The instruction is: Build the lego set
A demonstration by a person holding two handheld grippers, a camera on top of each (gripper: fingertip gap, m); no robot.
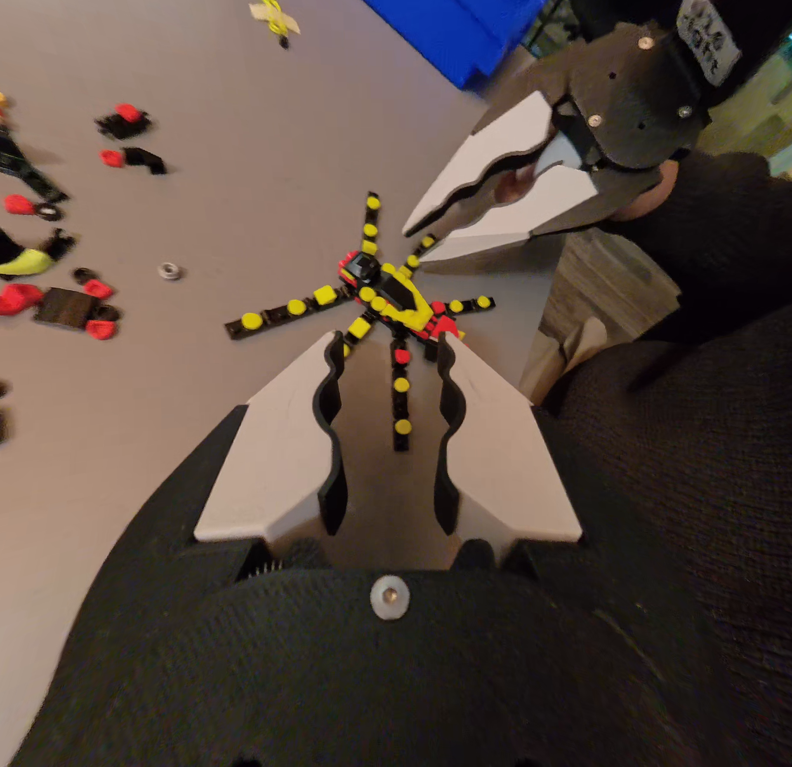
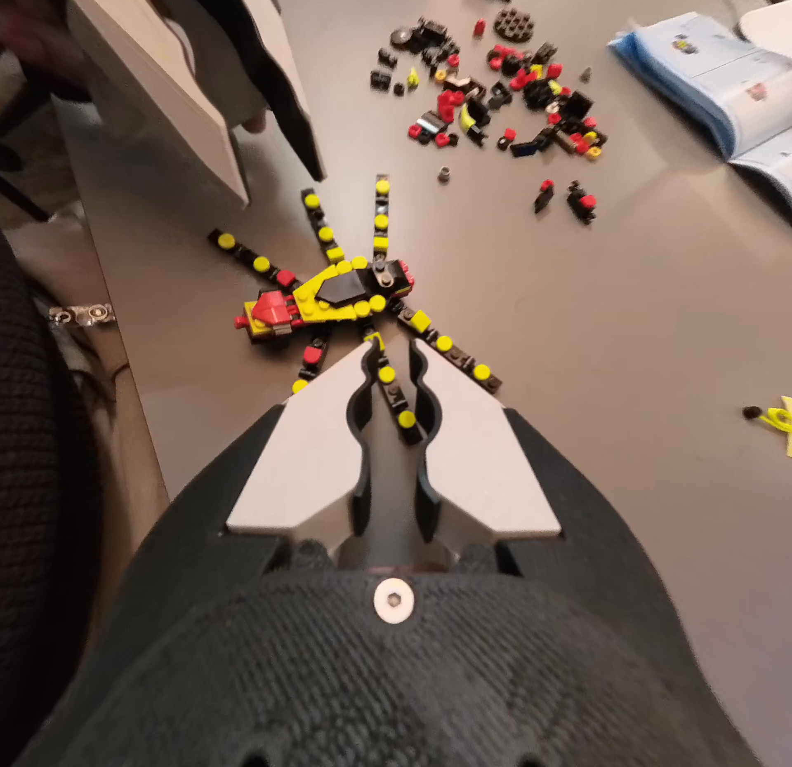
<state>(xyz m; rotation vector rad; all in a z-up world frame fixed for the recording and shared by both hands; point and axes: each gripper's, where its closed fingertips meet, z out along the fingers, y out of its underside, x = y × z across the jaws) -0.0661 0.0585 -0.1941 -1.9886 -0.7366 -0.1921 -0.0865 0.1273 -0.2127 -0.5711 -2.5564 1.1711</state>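
A spider-like lego model lies flat on the grey table, near its edge. It has a yellow and black body, a red end and several black legs with yellow studs. It also shows in the right wrist view. My left gripper is open. Its tips sit just short of the body, one on each side of a leg. My right gripper is open with a narrow gap, and another leg runs between its fingers without visible contact. The two grippers face the model from different sides.
A scatter of loose red, black and yellow bricks lies beyond the model, also seen at the left in the left wrist view. An open instruction booklet is at the far right. A blue bin stands at the back. The table edge runs close by. About 8 centimetres separates my left fingertips from my right.
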